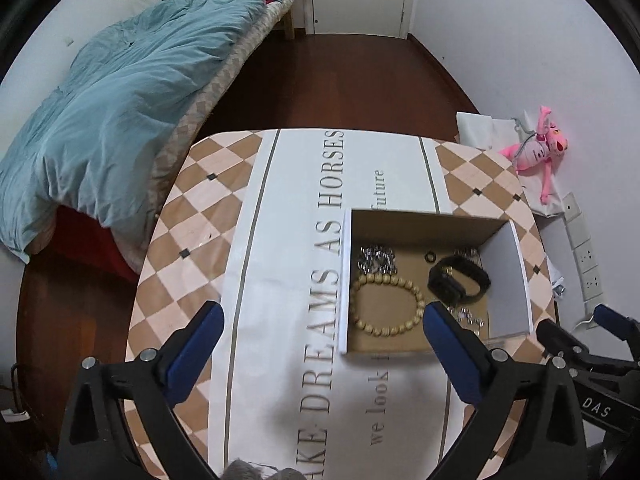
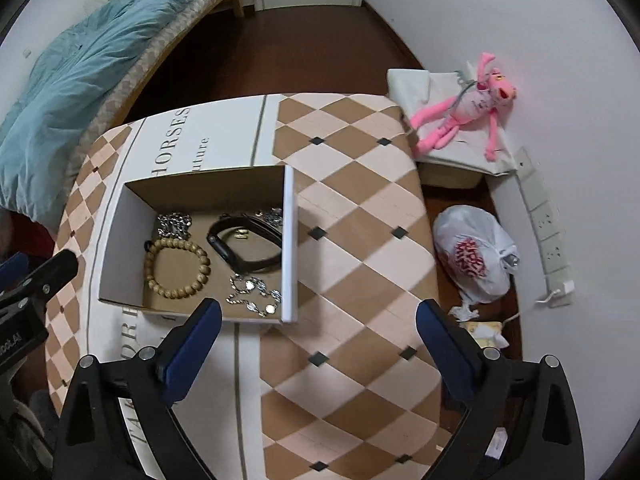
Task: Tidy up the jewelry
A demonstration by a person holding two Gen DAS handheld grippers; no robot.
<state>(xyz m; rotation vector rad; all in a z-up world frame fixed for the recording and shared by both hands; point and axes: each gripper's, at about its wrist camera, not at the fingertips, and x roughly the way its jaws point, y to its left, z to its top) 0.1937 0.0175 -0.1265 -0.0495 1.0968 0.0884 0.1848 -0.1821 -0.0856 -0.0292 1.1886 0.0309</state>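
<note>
Left to right, as you're holding it now.

Left gripper [image 1: 322, 344]: jaws spread wide, nothing between them, hovering above the table [image 1: 176, 240], not touching anything. Its right finger sits over the near edge of the cardboard box [image 1: 420, 226] in the left wrist view, likely just above it; contact can't be confirmed.

All the jewelry is in the box, loose on the floor, which looks like the sorted end state or close to it:
- silver chain [image 2: 174, 224] bunched at the far left corner
- wooden bead bracelet [image 2: 178, 269] flat, just near of the chain
- black band [image 2: 244, 249] in the middle, looped on its side, with something small and gold-coloured inside the loop; too small to identify
- silver link bracelet [image 2: 253, 293] near the right wall, in front of the band
- more silver links behind the band at the far right; can't tell whether that's a separate piece

Box sits on the white runner [image 1: 280, 240], open top, so both grippers get straight-down access.

Right gripper [image 2: 318, 322]: also spread wide and empty, hovering over bare checkered table just right of the box.

Nothing visible on the table outside the box, so I'd judge you're at or near done.
</note>
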